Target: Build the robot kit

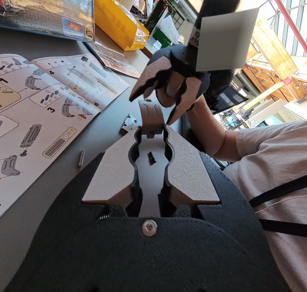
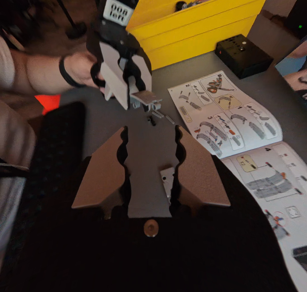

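Observation:
My left gripper [image 1: 152, 127] is shut on a grey curved panel piece [image 1: 151, 117] and holds it just above the grey table. In the right wrist view the left gripper [image 2: 132, 91] shows with the panel [image 2: 144, 97] sticking out of its tips. My right gripper [image 2: 151, 128] is open, facing the panel from close by; it also shows in the left wrist view [image 1: 159, 101]. A light grey piece with holes [image 2: 167, 177] sits against the inner side of its right finger; I cannot tell if it is gripped. A black pin [image 1: 152, 157] lies on the table between the grippers.
An open instruction booklet [image 1: 41, 109] [image 2: 232, 117] lies on the table [image 1: 103, 134]. A small white part [image 1: 128, 122] and a grey axle [image 1: 81, 157] lie beside it. A yellow bin [image 2: 191, 31], a black box [image 2: 242, 54] and a printed carton [image 1: 46, 9] stand behind.

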`<state>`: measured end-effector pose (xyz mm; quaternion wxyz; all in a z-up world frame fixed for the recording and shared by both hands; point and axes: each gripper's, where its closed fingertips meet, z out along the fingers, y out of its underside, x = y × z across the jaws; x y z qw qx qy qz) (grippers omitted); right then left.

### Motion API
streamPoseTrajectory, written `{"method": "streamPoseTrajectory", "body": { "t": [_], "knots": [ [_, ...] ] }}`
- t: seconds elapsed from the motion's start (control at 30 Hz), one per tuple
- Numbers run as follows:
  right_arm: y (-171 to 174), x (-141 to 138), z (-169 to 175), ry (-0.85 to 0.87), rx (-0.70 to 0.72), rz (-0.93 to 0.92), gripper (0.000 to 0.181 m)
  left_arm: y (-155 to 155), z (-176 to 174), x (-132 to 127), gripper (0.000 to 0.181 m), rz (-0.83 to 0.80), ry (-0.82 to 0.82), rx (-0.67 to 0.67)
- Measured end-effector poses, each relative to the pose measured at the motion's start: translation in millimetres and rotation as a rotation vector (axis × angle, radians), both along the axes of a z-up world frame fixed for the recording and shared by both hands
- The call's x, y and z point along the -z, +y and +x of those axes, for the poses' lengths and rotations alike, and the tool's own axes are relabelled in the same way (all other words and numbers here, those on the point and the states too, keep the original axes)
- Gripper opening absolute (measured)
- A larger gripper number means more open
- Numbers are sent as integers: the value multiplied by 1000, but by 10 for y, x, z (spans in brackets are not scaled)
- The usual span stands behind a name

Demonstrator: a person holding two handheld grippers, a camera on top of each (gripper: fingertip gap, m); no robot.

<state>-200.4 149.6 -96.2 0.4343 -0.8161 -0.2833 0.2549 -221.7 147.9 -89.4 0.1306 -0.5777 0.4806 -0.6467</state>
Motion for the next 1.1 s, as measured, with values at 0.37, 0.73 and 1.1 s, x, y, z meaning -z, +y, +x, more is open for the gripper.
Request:
{"method": "streamPoseTrajectory", "body": {
  "t": [0.37, 0.73, 1.1],
  "knots": [
    [-636, 698, -241, -482, -428, -59, 17, -26, -24, 18, 24, -25, 31, 32],
    [-694, 783, -261, -812, -609, -149, 12, -21, -45, 14, 24, -18, 41, 44],
    [-672, 853, -238, -904, -594, -303, 13, -38, -69, -56, 24, -16, 20, 54]
  ]
}}
